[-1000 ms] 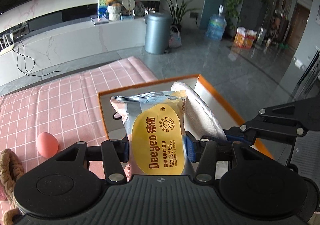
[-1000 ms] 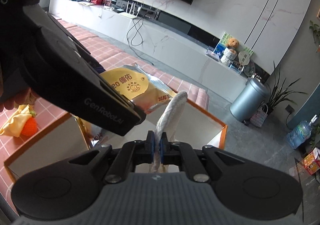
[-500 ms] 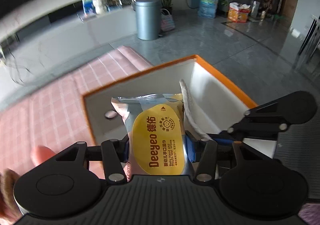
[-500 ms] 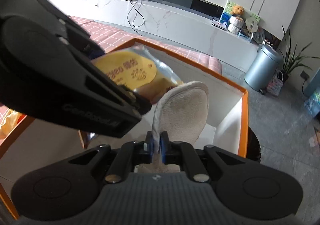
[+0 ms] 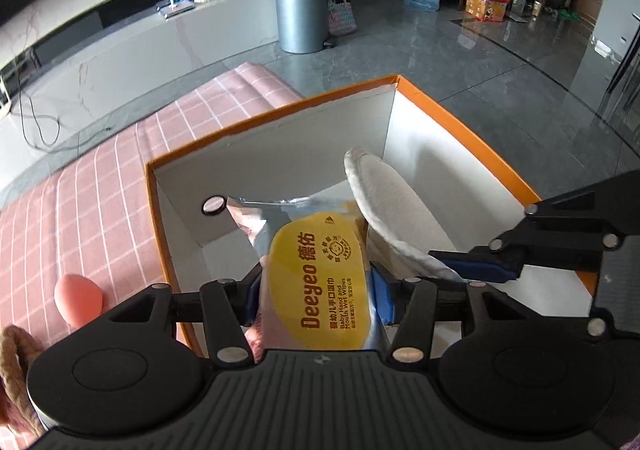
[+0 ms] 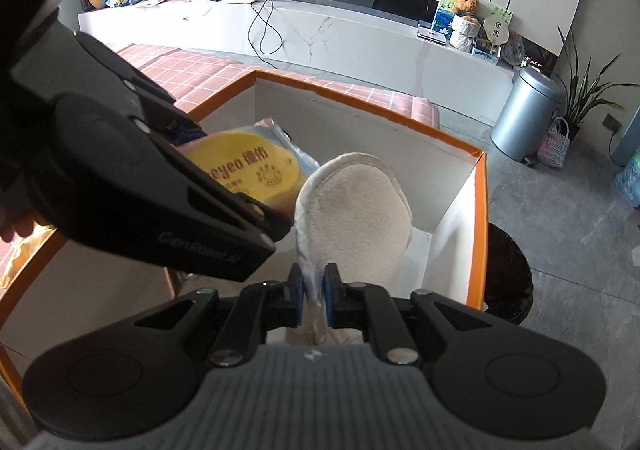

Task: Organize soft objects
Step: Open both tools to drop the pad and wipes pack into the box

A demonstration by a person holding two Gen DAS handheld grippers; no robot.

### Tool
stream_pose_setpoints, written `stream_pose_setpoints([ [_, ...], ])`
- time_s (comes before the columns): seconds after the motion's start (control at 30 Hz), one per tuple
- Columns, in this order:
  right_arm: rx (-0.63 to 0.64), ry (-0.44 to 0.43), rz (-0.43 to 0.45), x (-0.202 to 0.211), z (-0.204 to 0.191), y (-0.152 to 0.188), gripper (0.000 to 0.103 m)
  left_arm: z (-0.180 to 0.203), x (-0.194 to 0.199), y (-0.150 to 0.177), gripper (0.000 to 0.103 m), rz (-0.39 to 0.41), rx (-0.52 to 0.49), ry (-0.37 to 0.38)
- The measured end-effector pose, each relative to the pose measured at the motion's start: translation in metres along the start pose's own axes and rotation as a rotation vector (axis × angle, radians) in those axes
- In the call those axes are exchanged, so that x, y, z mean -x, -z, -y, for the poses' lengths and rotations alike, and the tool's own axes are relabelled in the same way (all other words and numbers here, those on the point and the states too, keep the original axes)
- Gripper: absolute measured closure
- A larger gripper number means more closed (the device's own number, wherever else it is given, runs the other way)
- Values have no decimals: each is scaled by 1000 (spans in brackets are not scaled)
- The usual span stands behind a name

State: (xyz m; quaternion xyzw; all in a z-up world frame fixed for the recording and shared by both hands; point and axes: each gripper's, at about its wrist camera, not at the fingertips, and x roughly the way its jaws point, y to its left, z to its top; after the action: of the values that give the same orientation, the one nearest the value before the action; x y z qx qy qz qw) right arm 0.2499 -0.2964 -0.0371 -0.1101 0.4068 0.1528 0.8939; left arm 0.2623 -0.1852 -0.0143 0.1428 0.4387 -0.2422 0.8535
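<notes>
Both held items hang inside the mouth of the orange-rimmed box [image 5: 472,129], which rests on a surface covered by a pink checked cloth [image 5: 100,185]; the coming release turns on how each item sits over the white floor of the box. The left gripper [image 5: 318,292] points steeply down, and the wipes pack [image 5: 320,282] lies straight ahead between its jaws, long axis running along the pointing line, far end aimed at the far left corner of the box near a round hole [image 5: 213,205] in the wall. These jaws have just been opening; the pack is between them, and the blue pads appear to touch its sides only lightly, so the hold is judged to be loosening. The right gripper [image 6: 313,300] sits just beside it on the right, its jaws pinching the lower edge of a cream fabric pad [image 6: 356,213], and they too have just begun to part, though the cloth fills the narrow gap. The pad stands on edge, its oval face leaning against the pack. The pack is a silver soft pouch with a large yellow label; the pad is plush with a stitched rim. Whether either item already touches the box floor cannot be told. A pink egg-shaped object [image 5: 78,296] lies on the cloth outside the box, on the left.
</notes>
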Motion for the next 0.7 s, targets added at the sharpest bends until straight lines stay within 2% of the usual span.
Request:
stream_pose_setpoints([
  [0.23, -16, -18, 2, 3, 0, 3, 90, -10, 5, 1, 36, 22, 45, -5],
  [0.4, -34, -38, 3, 8, -2, 3, 74, -12, 16, 3, 36, 47, 50, -9],
  [0.6, -51, -53, 13, 16, -6, 2, 71, -17, 33, 9, 36, 82, 61, -18],
  [0.63, -55, -52, 16, 18, -7, 1, 69, -18, 37, 10, 36, 88, 66, -18],
  [0.7, -65, -41, 31, 24, -11, 1, 57, -20, 44, 12, 36, 101, 75, -17],
])
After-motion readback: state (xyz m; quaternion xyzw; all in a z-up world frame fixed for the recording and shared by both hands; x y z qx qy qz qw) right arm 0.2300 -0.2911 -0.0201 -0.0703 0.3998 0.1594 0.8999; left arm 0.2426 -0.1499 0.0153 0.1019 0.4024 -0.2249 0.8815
